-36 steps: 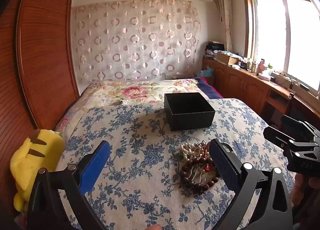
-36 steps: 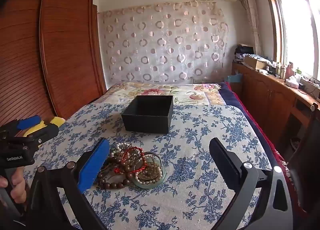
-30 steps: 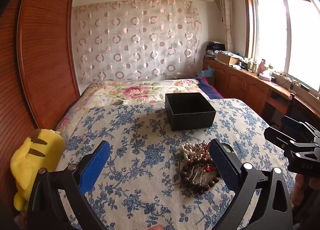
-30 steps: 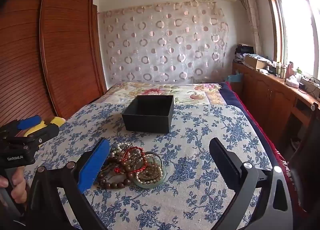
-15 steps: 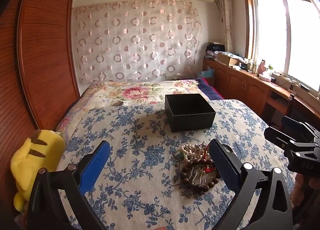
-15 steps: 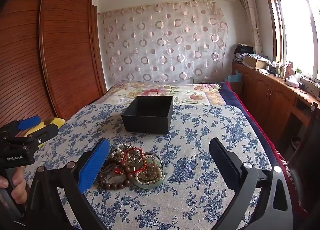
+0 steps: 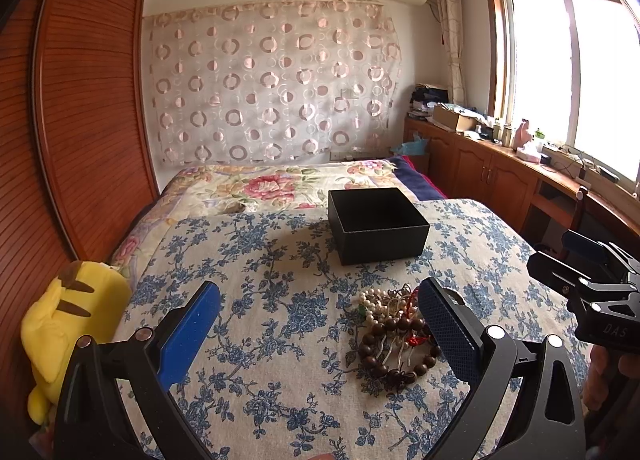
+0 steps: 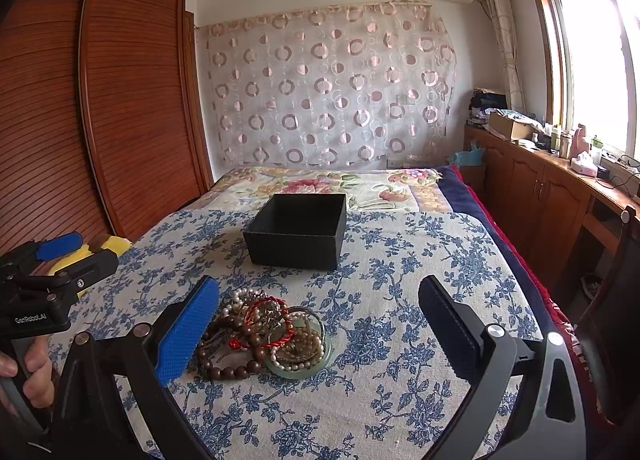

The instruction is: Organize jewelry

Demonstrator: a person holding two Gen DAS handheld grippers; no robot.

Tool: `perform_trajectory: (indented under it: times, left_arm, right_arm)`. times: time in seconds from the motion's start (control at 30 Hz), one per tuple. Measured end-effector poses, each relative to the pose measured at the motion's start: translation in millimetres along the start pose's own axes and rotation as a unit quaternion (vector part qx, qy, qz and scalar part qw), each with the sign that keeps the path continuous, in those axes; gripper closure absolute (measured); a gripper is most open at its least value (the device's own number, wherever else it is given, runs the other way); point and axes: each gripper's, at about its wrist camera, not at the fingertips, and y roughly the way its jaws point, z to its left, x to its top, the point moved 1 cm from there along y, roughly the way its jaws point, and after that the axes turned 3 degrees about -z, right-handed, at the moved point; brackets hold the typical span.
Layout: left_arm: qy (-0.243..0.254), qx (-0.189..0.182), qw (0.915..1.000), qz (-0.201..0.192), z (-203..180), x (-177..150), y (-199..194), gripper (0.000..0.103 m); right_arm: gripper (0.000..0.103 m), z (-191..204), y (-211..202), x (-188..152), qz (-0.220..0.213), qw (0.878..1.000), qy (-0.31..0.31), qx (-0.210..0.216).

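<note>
A pile of jewelry [image 7: 394, 334] lies on the blue-flowered cloth [image 7: 280, 300]: brown bead bracelets, pearl strands, red cord and a pale green bangle [image 8: 298, 352]. It also shows in the right wrist view [image 8: 260, 334]. An open, empty black box [image 7: 378, 224] stands behind the pile and also shows in the right wrist view [image 8: 298, 230]. My left gripper [image 7: 318, 320] is open, the pile by its right finger. My right gripper [image 8: 318, 320] is open, the pile by its left finger. Both hover low and hold nothing.
A yellow plush toy [image 7: 68, 324] sits at the bed's left edge by the wooden wardrobe [image 7: 80, 120]. A flowered quilt [image 7: 280, 184] lies behind the box. Wooden cabinets [image 8: 540, 188] with clutter run along the right under the window.
</note>
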Motion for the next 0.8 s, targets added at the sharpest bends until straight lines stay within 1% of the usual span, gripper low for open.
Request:
perform_trajectory:
  times: [0.57, 0.67, 0.7, 0.8]
  left_arm:
    - [-0.001, -0.001, 1.0, -0.003, 0, 9, -2, 0.007]
    - [-0.002, -0.002, 1.0, -0.005, -2, 11, -5, 0.007]
    - [-0.001, -0.004, 1.0, -0.006, -6, 17, -19, 0.007]
    - [0.0, -0.004, 1.0, -0.006, -6, 18, -20, 0.007]
  right_arm:
    - [0.002, 1, -1, 2, -0.002, 1.0, -0.001, 0.001]
    - [0.002, 1, -2, 2, -0.002, 1.0, -0.001, 0.001]
    - [0.002, 1, -2, 2, -0.002, 1.0, -0.001, 0.001]
    - [0.002, 1, -2, 2, -0.003, 1.0, -0.001, 0.001]
